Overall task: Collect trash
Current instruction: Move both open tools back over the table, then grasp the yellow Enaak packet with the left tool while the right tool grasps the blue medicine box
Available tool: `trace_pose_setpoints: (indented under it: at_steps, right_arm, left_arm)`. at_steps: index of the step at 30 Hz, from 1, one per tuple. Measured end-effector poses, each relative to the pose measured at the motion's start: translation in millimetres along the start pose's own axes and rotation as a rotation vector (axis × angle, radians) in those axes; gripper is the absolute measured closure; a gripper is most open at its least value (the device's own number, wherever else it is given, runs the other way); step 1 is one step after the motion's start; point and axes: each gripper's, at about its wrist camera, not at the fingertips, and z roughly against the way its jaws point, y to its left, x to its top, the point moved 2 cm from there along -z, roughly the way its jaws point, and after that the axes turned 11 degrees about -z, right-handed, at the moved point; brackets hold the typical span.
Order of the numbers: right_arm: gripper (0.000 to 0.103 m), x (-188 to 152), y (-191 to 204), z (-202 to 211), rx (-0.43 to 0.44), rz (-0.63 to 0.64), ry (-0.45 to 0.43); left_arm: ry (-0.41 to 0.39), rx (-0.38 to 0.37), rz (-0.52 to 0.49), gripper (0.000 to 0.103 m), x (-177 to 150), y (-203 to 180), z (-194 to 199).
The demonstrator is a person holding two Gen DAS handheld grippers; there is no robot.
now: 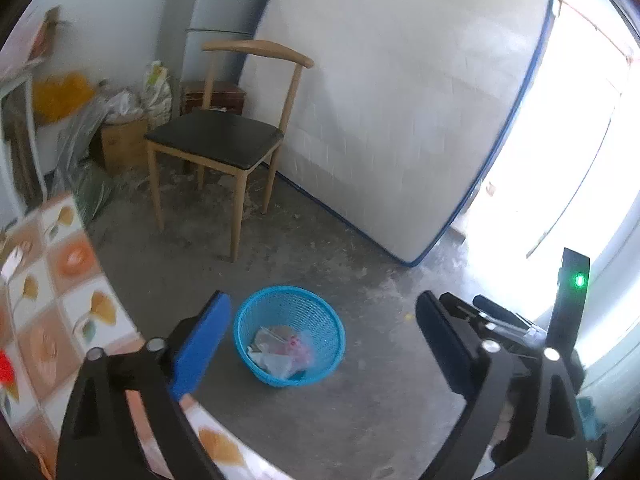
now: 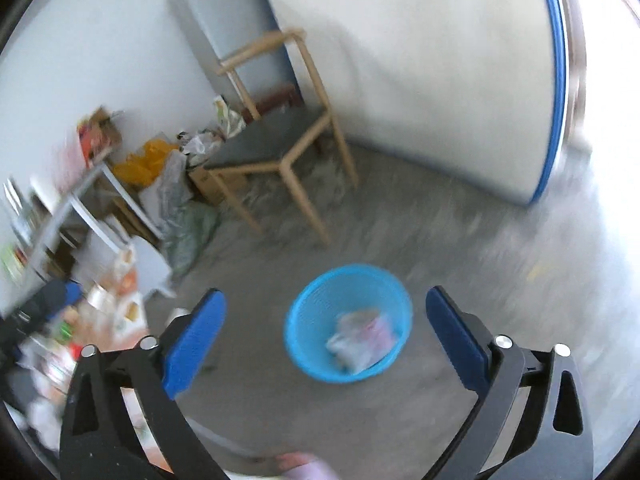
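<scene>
1. Chair of pale wood with a dark seat [image 1: 216, 140] stands beyond your round blue mesh plastic basket [image 1: 290, 334] on the grey concrete floor [image 1: 360, 400]; the flower-patterned desk [image 1: 60, 280] edges your left.
2. Basket sits upright, mouth up, holding crumpled wrappers [image 1: 280, 354].
3. Left claw [image 1: 324, 344] and right claw [image 2: 326, 340] both gape empty.

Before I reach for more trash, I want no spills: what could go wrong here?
1. The blue basket is shallow and light-looking, with crumpled plastic wrappers loose inside; anything tossed from this height could bounce out or tip it.
2. The right wrist view is badly blurred, so aiming from it would be unreliable.
3. The table edge sits close beside the left gripper; a swing could clip it.
</scene>
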Motion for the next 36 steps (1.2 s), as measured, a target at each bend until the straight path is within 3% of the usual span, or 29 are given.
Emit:
trace_pose_setpoints:
  at_steps: [3,6,12,16,22,25,27,30,33,36]
  right_arm:
    - [0.007,-13.1,14.6,17.6,-0.066,0.136,-0.056]
    - [0.007,-23.3,28.7,32.8,-0.056,0.224,-0.089]
    - [0.007,-39.2,58.9,53.2,0.039,0.275,-0.019]
    - [0.007,-58.3,89.6,55.3,0.113,0.314,0.087]
    - [0.007,-80.3,152.5,90.1,0.205,0.450,0.064]
    - [0.007,-86.3,183.4,100.7,0.296,0.478,0.046]
    - [0.007,-88.9,201.6,101.9,0.365,0.464,0.057]
    - [0.007,-99.0,233.1,97.0,0.468,0.429,0.124]
    - [0.007,-113.8,262.6,92.1,0.547,0.433,0.212]
    - [0.007,-127.1,287.6,85.1,0.584,0.447,0.280]
  left_arm:
    - [-0.013,0.003,0.038,0.008,-11.5,1.8,28.2]
    - [-0.053,0.031,0.074,0.006,-24.4,6.9,62.9]
    - [-0.155,0.099,0.150,0.006,-47.3,26.8,131.6]
    - [-0.201,0.151,0.193,0.006,-69.3,45.0,175.2]
    - [-0.280,0.216,0.236,0.006,-102.1,82.3,250.6]
    - [-0.341,0.309,0.291,0.006,-122.1,112.6,300.2]
    - [-0.365,0.413,0.344,0.006,-139.1,140.3,332.6]
    - [-0.347,0.561,0.461,0.006,-169.6,185.4,369.5]
    - [-0.311,0.627,0.608,0.006,-203.5,230.0,391.6]
    - [-0.243,0.616,0.752,0.006,-235.4,272.1,396.2]
